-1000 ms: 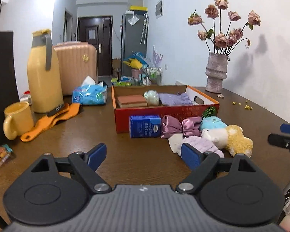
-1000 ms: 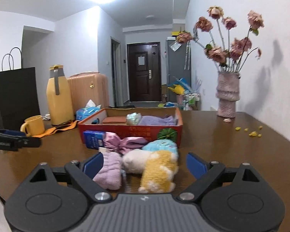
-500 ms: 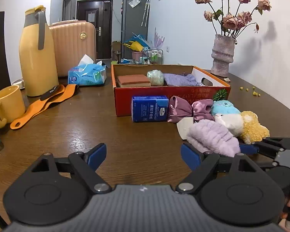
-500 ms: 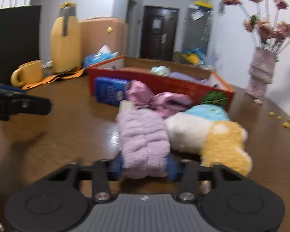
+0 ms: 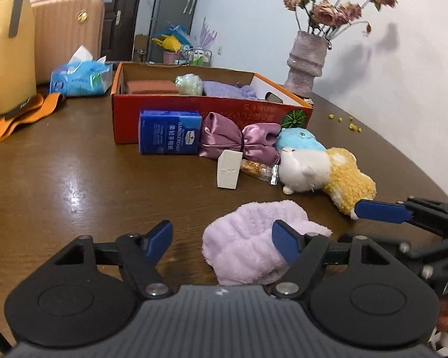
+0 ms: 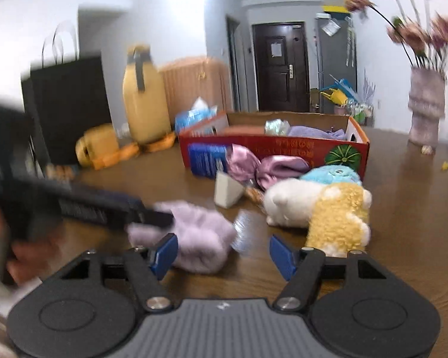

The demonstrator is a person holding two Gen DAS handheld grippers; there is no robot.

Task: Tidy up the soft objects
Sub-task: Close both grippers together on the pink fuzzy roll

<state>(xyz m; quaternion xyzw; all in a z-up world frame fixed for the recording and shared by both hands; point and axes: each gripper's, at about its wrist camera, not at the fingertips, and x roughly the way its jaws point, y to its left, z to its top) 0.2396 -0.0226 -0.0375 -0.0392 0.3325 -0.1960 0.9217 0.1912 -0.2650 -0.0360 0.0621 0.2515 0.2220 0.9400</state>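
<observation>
The table point(image 5: 74, 179) is dark wood with a glossy varnish that mirrors the light. Near the front lies a fluffy lilac cloth point(image 5: 248, 238), matt and plush. Farther right, the white and yellow toy point(image 5: 322, 173) is woolly. The purple bow point(image 5: 239, 140) is shiny satin; the red box point(image 5: 194, 107) behind it is printed cardboard.

Readable print on the desk's things

The blue packet point(image 5: 169, 132) standing against the red cardboard box point(image 5: 194, 110) carries white lettering running sideways: "HANDKERCHIEF" reads clearly, with a line of Chinese characters beside it and a small crest mark, both too small to make out. The red box's front wall bears a row of gold characters printed upside down, unreadable at this size, next to a green melon picture point(image 5: 295, 118). Print on the blue tissue pack point(image 5: 80, 79) is too blurred to read.
</observation>
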